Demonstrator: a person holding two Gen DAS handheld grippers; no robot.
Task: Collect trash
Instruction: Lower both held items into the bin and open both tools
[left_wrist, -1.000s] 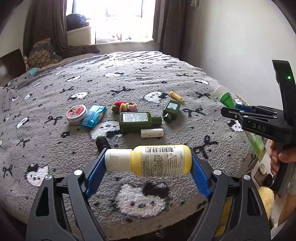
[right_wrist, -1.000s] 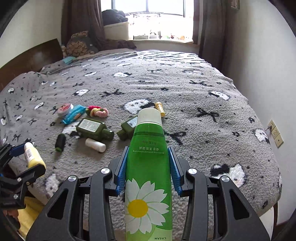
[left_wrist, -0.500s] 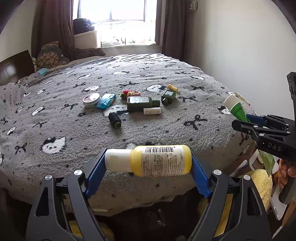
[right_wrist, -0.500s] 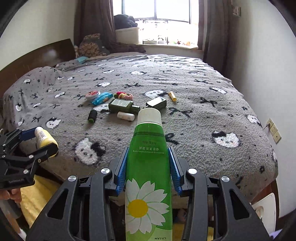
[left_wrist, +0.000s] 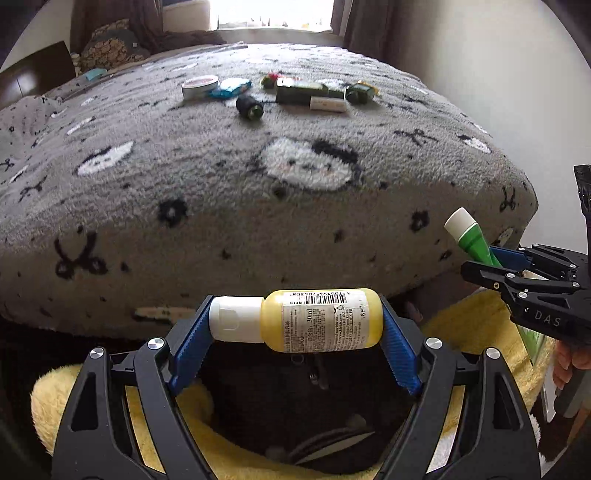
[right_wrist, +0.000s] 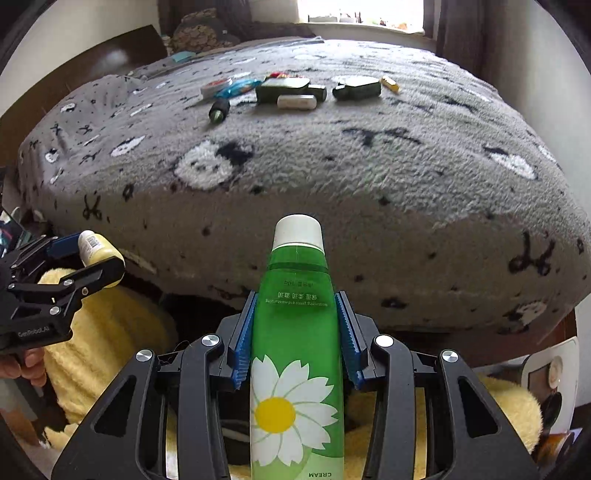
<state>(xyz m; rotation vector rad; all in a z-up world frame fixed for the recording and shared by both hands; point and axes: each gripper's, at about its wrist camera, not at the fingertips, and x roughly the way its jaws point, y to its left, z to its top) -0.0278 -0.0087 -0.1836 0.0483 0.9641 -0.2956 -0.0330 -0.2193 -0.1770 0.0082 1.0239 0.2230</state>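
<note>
Below the bed's (left_wrist: 258, 206) foot edge, the left tool (left_wrist: 295, 332) clamps a yellow bottle (left_wrist: 317, 321) endwise; the right tool (right_wrist: 295, 332) pinches a green cream tube (right_wrist: 295, 314).

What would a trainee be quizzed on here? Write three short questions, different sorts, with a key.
1. True or false: the left claw grips the yellow bottle crosswise, cap to base.
2. Which item does the right claw hold? A) green daisy tube B) white stick C) round tin
3. Fill in: the other items lie on the grey ____.

Key: 1 true. 2 A, the green daisy tube. 3 blanket.
</note>
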